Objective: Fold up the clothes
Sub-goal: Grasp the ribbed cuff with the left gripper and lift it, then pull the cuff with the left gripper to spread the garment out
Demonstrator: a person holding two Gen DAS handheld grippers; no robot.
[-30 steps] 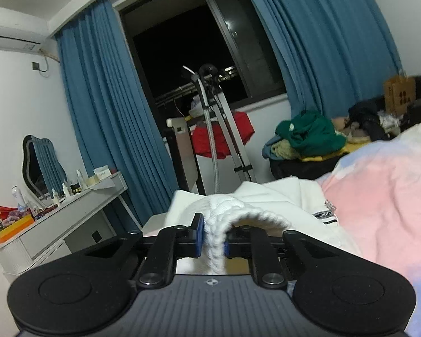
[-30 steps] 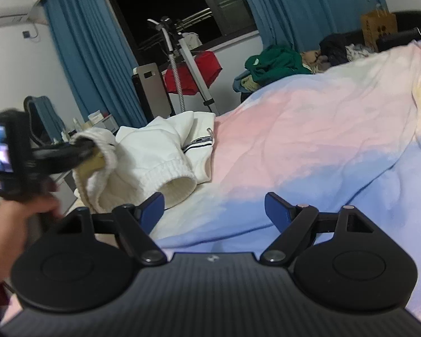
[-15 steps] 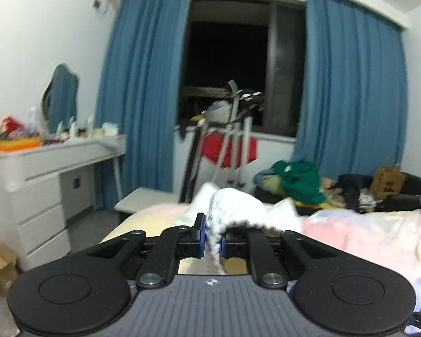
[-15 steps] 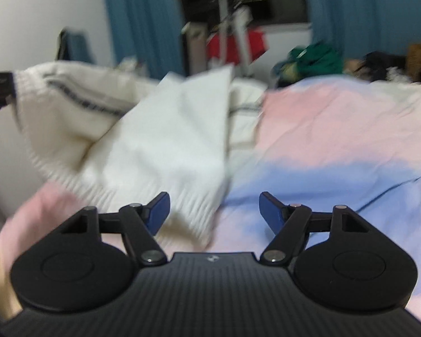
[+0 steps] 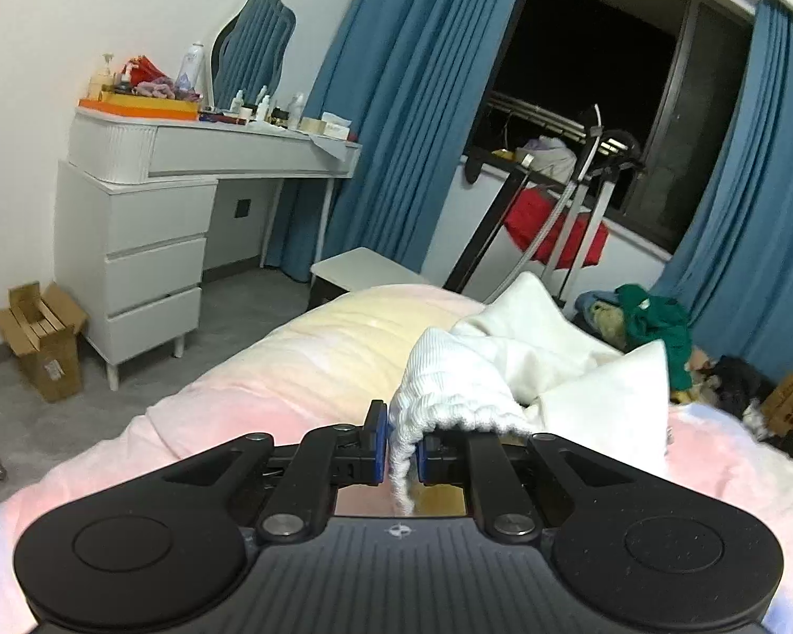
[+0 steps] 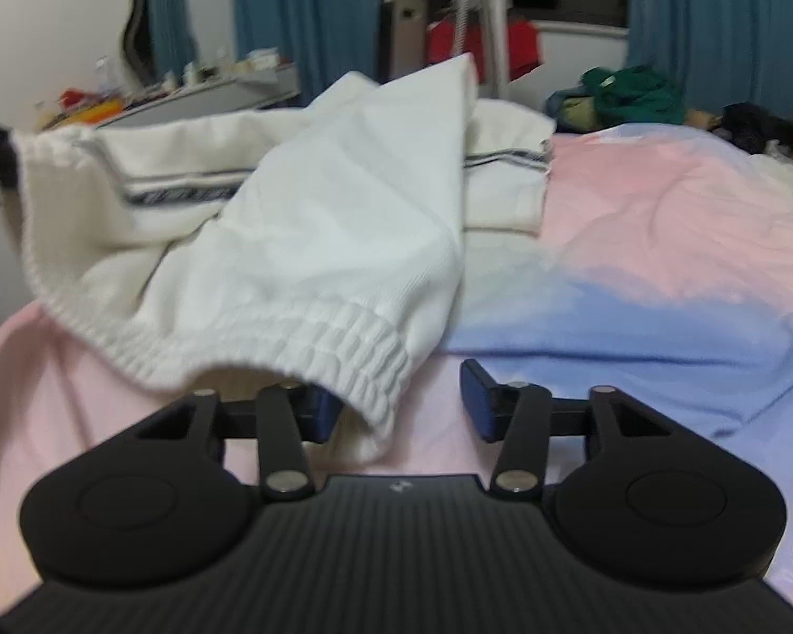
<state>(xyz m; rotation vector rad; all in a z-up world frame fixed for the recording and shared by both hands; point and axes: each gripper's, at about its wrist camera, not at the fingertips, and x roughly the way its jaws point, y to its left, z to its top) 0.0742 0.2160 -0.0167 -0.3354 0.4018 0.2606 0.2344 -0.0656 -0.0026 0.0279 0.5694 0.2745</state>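
In the left wrist view, a white dressing table [image 5: 153,195] with drawers stands against the far left wall, with an open cardboard box [image 5: 39,338] on the floor beside it. Blue curtains [image 5: 412,105] frame a dark window. In the middle foreground, the left gripper [image 5: 399,441] is pinched tight on the ribbed elastic waistband of white sweatpants [image 5: 502,364], which trail away over a bed with a pink, yellow and blue duvet [image 5: 301,364].

In the right wrist view, the sweatpants [image 6: 301,222] hang lifted on the left and drape down onto the duvet [image 6: 661,222]. The right gripper [image 6: 399,404] is spread wide; the waistband hem droops over its left finger, and its right finger is clear of the cloth. A green clothes pile [image 6: 634,95] lies far right.
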